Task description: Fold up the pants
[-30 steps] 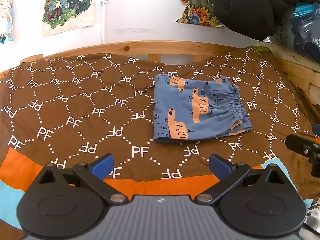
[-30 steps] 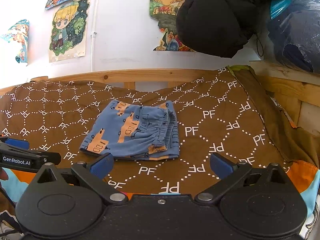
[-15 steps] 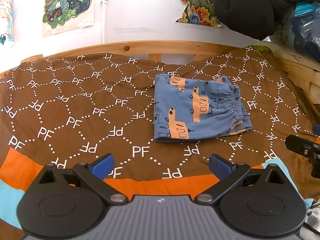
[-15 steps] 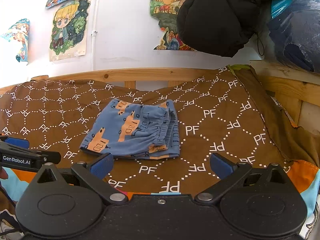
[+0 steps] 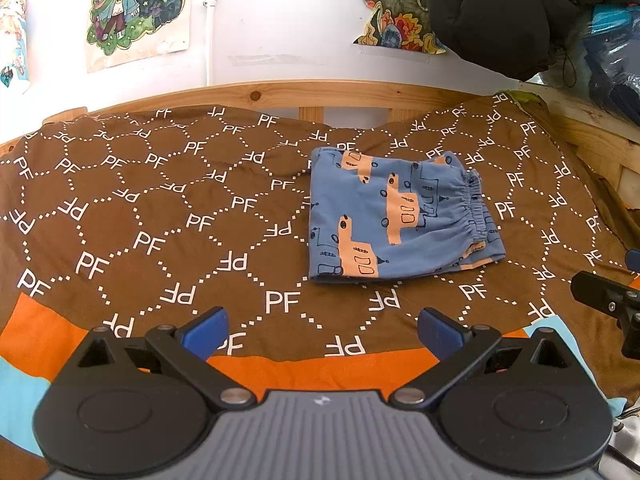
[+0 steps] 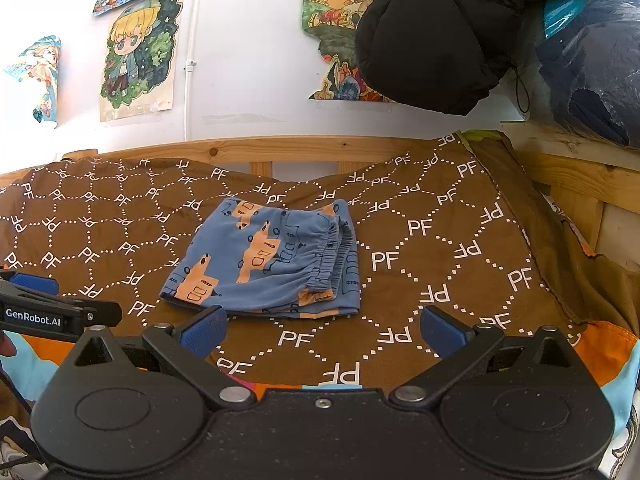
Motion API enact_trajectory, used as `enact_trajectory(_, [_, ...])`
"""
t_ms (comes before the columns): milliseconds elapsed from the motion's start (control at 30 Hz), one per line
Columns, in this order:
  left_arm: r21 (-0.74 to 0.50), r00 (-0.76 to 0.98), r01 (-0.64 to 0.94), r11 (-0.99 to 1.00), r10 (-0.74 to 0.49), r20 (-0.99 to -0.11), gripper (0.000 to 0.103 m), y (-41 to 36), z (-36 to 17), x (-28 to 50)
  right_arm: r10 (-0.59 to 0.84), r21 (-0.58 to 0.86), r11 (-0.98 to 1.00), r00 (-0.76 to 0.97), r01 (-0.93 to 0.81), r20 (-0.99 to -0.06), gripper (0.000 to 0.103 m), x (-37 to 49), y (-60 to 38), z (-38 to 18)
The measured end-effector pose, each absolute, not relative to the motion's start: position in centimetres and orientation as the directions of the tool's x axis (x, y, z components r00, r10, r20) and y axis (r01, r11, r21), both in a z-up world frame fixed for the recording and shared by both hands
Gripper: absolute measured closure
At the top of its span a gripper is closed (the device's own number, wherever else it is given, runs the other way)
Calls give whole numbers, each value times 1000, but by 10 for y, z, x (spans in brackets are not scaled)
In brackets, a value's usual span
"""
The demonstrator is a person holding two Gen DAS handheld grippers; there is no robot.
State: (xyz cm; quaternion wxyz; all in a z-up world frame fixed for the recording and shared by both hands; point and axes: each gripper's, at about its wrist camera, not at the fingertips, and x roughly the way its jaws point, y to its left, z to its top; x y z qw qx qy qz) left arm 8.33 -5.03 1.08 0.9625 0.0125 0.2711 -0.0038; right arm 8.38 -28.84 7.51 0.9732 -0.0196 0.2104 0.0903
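The blue pants with orange vehicle prints lie folded into a small rectangle on the brown bedspread, elastic waistband on the right. They also show in the right wrist view. My left gripper is open and empty, held back near the bed's front edge. My right gripper is open and empty, just in front of the pants. Neither touches the pants.
A wooden bed frame runs along the back and right side. A black jacket and a blue bag hang at the upper right. Posters are on the white wall. The left gripper's tip shows in the right wrist view.
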Motion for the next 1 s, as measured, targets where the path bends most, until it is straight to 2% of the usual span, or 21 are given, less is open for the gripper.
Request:
enact_trajectory(600, [9,851,28,1000,-20,-525,0,-50,11,83,168,0,983,895,-185,-413,1,84,-289,75])
enact_trajectory(1000, [28,843,-16,999,29,-537,0,-51,11,81,169,-2,982,895,-186,-414,1,84,-288,75])
